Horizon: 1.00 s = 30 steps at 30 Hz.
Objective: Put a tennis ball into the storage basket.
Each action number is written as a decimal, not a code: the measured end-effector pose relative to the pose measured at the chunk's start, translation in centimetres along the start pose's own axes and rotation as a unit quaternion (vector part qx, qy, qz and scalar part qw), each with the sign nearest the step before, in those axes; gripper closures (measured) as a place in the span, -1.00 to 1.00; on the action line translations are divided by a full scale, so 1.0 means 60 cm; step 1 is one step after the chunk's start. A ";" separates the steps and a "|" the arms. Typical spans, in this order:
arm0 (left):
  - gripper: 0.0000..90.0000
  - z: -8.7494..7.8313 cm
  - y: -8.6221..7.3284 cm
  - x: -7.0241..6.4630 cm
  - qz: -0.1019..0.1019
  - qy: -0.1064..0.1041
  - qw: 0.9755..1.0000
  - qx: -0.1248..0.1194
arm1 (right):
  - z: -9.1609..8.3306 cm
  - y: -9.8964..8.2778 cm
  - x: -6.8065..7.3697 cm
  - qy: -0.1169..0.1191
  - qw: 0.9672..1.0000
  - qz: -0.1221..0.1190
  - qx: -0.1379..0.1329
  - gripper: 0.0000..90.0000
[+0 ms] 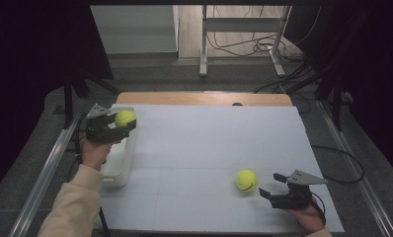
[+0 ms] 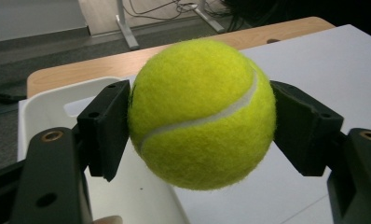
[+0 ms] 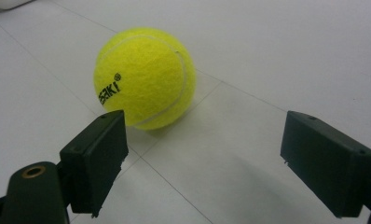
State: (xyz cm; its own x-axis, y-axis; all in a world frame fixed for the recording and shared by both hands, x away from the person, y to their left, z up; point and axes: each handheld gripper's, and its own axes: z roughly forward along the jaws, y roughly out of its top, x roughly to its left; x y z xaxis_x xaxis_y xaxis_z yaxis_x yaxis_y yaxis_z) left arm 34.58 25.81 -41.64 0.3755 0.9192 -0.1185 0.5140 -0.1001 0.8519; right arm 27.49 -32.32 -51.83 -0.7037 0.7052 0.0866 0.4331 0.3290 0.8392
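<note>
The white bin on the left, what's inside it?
The white bin shows bare white wall and floor where visible. The left tool holds a tennis ball above it, covering part of the inside.

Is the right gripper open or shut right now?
Open. The right gripper has its jaws spread wide with nothing between them; the tennis ball lies ahead on the table.

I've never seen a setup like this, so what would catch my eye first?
Two bright yellow tennis balls. One tennis ball is clamped in the left gripper, held over a white bin at the table's left edge. The other tennis ball rests on the white table, just ahead of the open right gripper.
</note>
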 end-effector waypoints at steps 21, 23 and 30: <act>-0.41 0.047 0.010 0.058 -0.013 0.062 0.997 0.048 | 0.000 -0.001 -0.001 -0.003 1.000 0.001 0.003 -0.67; -0.41 0.052 0.010 0.061 -0.014 0.065 0.996 0.056 | 0.000 -0.001 -0.001 -0.003 1.000 0.001 0.004 -0.67; -0.41 0.072 0.009 0.075 -0.026 0.076 0.993 0.083 | 0.000 -0.001 -0.002 -0.003 1.000 0.003 0.003 -0.67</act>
State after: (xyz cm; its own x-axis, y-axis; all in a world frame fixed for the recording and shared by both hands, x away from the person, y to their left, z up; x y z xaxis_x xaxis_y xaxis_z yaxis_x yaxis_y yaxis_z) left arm 39.88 28.26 -43.92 0.2310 0.9704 -0.0701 0.6542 -0.1015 0.7495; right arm 27.52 -32.43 -51.91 -0.6982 0.7103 0.0887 0.4406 0.3288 0.8353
